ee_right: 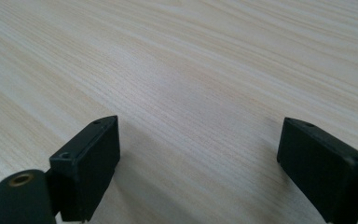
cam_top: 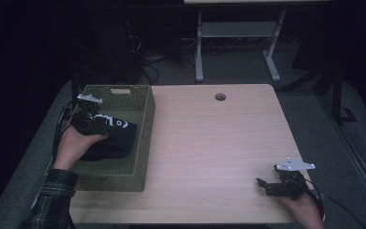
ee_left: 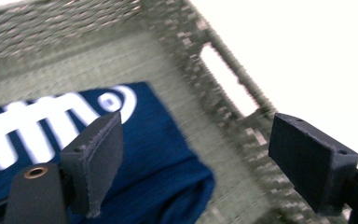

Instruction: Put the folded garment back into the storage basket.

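A folded dark blue cloth (cam_top: pixel 119 138) with white lettering lies inside an olive woven basket (cam_top: pixel 145 119) at the table's left edge. My left gripper (cam_top: pixel 102 125) hovers over the basket, just above the cloth, held by a hand in a plaid sleeve. In the left gripper view its jaws (ee_left: pixel 200 140) stand wide open; the cloth (ee_left: pixel 158 163) lies below them, and no pad presses on it. The basket wall (ee_left: pixel 200 74) with a handle slot runs behind. My right gripper (cam_top: pixel 263 185) rests low at the table's front right, open (ee_right: pixel 198 144) over bare wood with nothing between its jaws.
The light wooden table (cam_top: pixel 209 143) has a round cable hole (cam_top: pixel 220 97) near its far edge. Beyond it stands a white desk frame (cam_top: pixel 199 47) on a dark floor with cables. The basket takes up the table's left strip.
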